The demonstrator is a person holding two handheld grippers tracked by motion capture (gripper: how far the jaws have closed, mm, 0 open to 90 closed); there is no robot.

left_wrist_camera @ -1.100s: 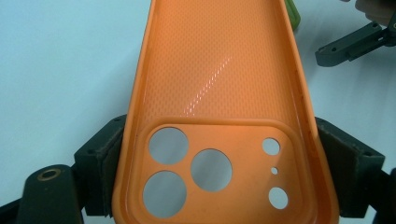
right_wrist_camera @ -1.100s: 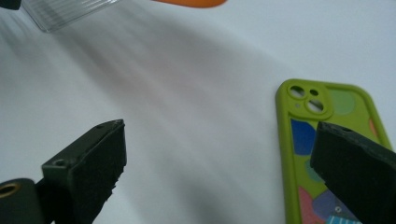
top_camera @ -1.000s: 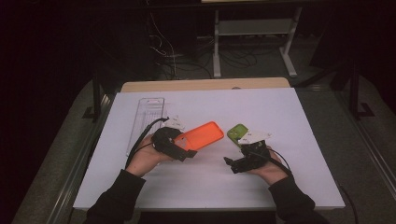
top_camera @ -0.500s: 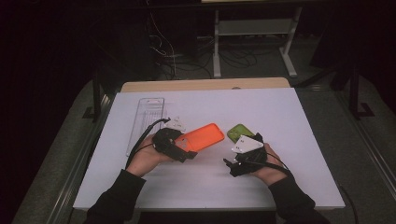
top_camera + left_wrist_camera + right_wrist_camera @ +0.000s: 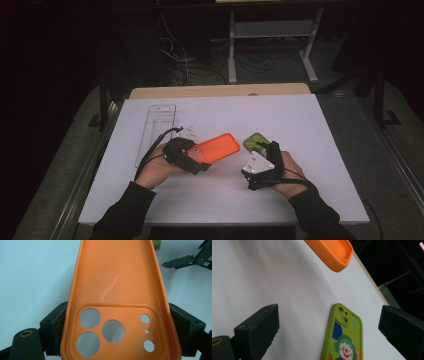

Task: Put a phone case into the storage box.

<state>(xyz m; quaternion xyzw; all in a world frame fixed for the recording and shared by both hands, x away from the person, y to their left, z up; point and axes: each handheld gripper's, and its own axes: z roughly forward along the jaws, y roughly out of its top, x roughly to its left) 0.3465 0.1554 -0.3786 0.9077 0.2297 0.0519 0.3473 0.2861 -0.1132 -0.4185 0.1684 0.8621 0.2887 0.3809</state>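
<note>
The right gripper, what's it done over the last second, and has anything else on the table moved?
The right gripper has swung its open jaws up toward the green phone case, which now lies between them untouched in the right gripper view. Nothing was taken hold of or let go. The left gripper stays clamped on the orange phone case, and the clear tray has not moved.

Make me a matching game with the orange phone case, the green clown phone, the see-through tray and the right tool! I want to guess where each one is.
Things:
1. orange phone case
2. green clown phone
3. see-through tray
4. right tool

States:
A. open, hovering over the white table
B. lying flat on the table, picture side up
C. clamped at its camera end in the left tool
D. resting near the table's left edge

Pairs: 1-C, 2-B, 3-D, 4-A
</note>
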